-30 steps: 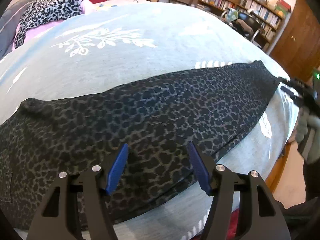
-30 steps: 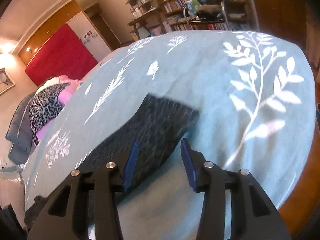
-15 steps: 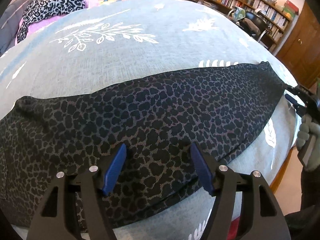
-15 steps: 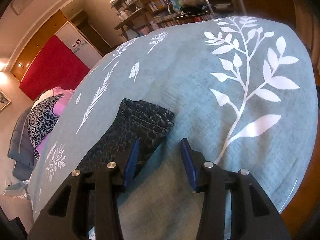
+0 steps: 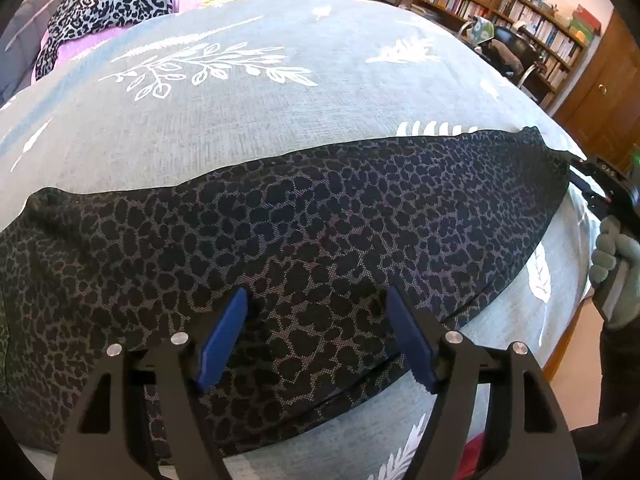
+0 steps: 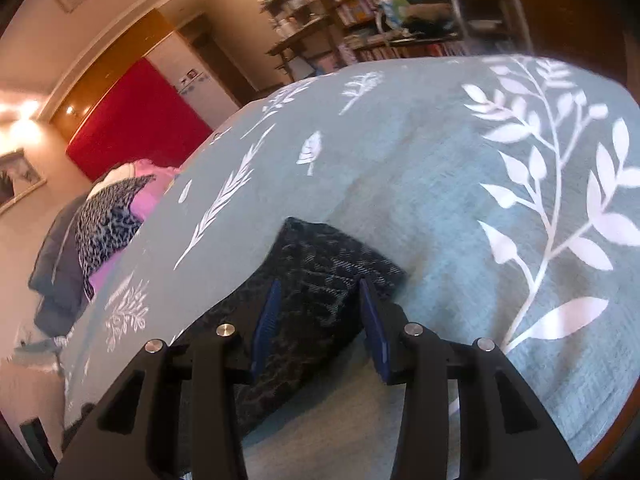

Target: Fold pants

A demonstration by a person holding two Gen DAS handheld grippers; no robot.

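Lying lengthwise across the bed [image 5: 248, 128], the pants [image 5: 304, 240] await a cross fold: the left hand-held gripper [image 5: 316, 332] is opening above mid-leg, the right hand-held gripper [image 6: 320, 316] is closing around the cuff, likely lifting it next.

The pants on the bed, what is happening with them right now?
A person is folding dark spotted pants laid flat on a blue leaf-print bedspread. The left gripper is above the pants' middle, jaws opening, gripping nothing. The right gripper is at the leg end, jaws closing around the cloth, not yet pinching it.
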